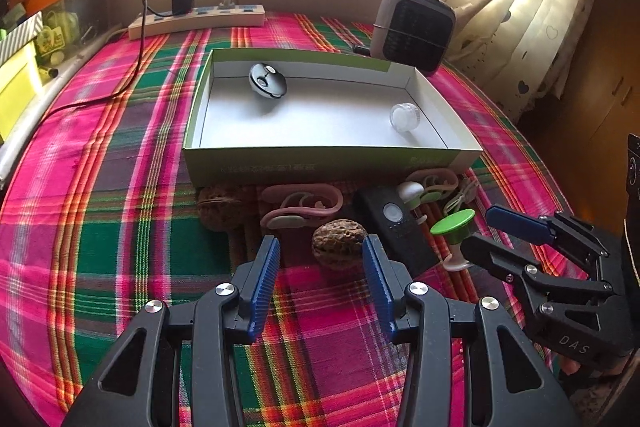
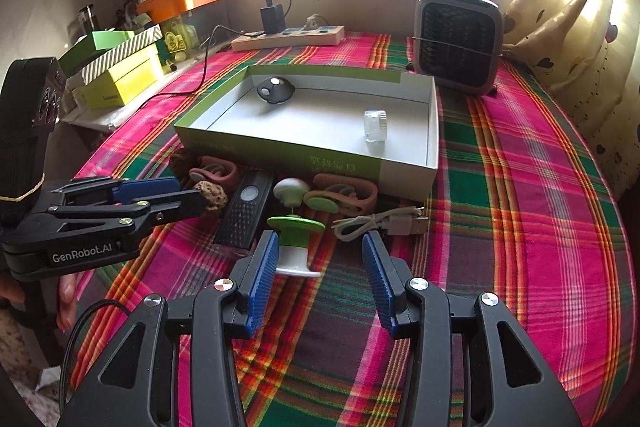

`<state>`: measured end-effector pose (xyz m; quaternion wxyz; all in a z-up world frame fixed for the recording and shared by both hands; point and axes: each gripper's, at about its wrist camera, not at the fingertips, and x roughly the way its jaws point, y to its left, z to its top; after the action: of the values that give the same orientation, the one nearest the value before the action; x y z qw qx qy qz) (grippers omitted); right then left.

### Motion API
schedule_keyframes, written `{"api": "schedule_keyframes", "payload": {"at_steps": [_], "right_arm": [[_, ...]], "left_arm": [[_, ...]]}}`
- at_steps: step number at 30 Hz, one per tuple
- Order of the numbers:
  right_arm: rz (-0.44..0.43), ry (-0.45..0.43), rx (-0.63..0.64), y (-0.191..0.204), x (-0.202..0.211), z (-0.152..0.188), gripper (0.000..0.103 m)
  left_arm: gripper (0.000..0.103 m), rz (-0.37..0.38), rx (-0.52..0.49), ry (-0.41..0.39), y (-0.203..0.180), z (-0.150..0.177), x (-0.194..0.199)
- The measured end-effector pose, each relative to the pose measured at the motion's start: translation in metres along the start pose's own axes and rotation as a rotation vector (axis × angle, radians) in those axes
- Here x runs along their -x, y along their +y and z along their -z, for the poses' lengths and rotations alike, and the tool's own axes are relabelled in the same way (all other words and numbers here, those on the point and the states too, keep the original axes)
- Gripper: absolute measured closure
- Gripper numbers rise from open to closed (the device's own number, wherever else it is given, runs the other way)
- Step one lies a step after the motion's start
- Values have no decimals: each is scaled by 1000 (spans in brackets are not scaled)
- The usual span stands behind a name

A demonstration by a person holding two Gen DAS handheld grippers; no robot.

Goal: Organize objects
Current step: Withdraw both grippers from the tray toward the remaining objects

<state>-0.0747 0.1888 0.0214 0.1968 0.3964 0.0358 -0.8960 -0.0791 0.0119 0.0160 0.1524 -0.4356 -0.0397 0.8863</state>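
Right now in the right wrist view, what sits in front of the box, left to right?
Left claw by the walnut → black remote → white mushroom-shaped piece → green-topped spool → white USB cable. Pink ear-hook pieces overlap these, so they are left out.

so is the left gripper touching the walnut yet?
Cannot tell. Left wrist view: walnut sits beside the left gripper's right fingertip, no clear gap or contact.

Both my wrist cams are looking forward and down along their fingers, close over the plaid cloth (image 1: 120, 227). Both are framing the open box (image 1: 328, 157) mid-frame; each is catching my other tong at its side edge.
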Motion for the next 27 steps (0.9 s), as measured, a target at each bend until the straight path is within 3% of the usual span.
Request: {"api": "schedule_keyframes", "payload": {"at_steps": [27], "right_arm": [[5, 91, 82, 11, -32, -6, 58]], "left_arm": [[61, -9, -11, 31, -4, -4, -17]]}}
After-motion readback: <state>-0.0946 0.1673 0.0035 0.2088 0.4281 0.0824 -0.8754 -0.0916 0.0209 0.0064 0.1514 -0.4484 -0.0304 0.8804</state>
